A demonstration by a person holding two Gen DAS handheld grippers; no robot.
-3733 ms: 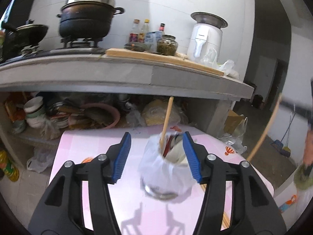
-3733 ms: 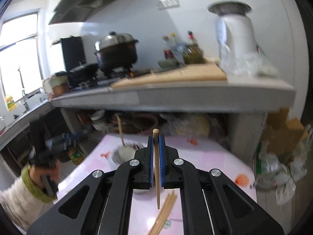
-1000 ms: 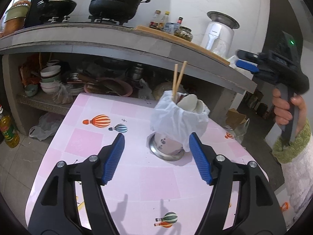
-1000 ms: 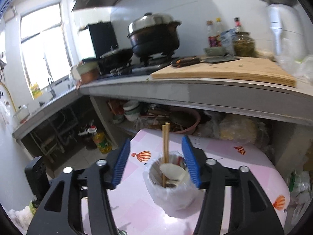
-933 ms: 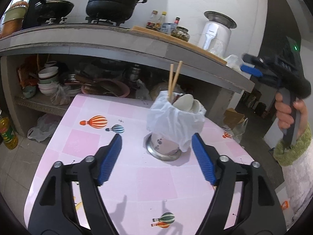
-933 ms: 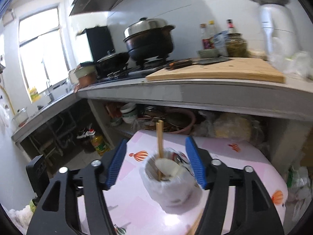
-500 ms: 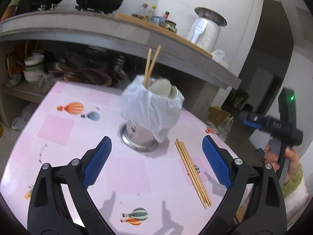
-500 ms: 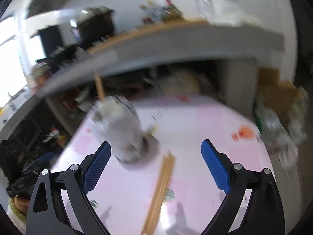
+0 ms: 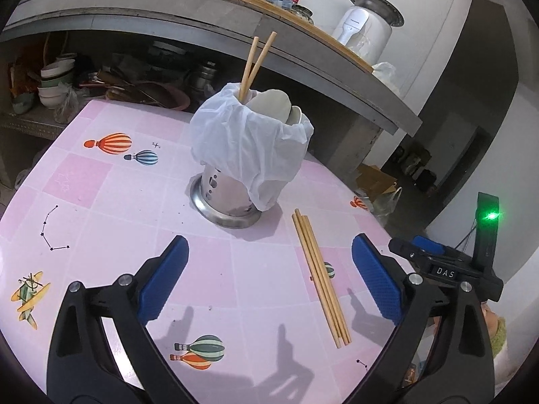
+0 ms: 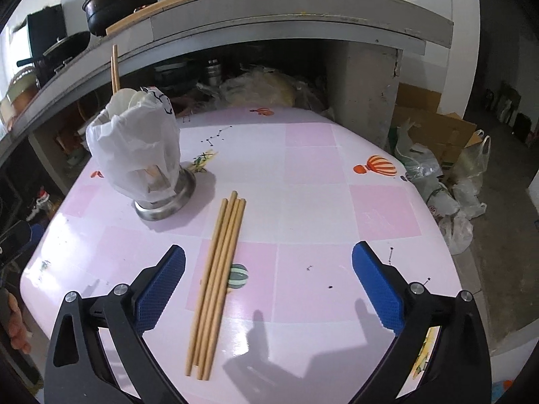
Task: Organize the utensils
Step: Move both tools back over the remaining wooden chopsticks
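Observation:
A steel utensil holder (image 9: 226,198) lined with a white plastic bag (image 9: 249,148) stands on the pink table (image 9: 101,185). Two chopsticks (image 9: 256,62) and pale spoons (image 9: 273,106) stand in it. Several loose chopsticks (image 9: 320,276) lie on the table to its right. My left gripper (image 9: 269,279) is open and empty, above the table in front of the holder. In the right wrist view the holder (image 10: 161,198) is at the left and the loose chopsticks (image 10: 219,269) lie near my left finger. My right gripper (image 10: 269,286) is open and empty above them.
A concrete counter (image 9: 202,23) with cluttered shelves runs behind the table. A white appliance (image 9: 367,37) stands on it. Cardboard boxes and plastic bags (image 10: 448,168) lie on the floor to the right. The other gripper (image 9: 448,266) shows at the table's right edge.
Both grippers have pulled back from the holder and opened wider. The right gripper has let go of its chopstick into the holder and swung down over the loose chopsticks.

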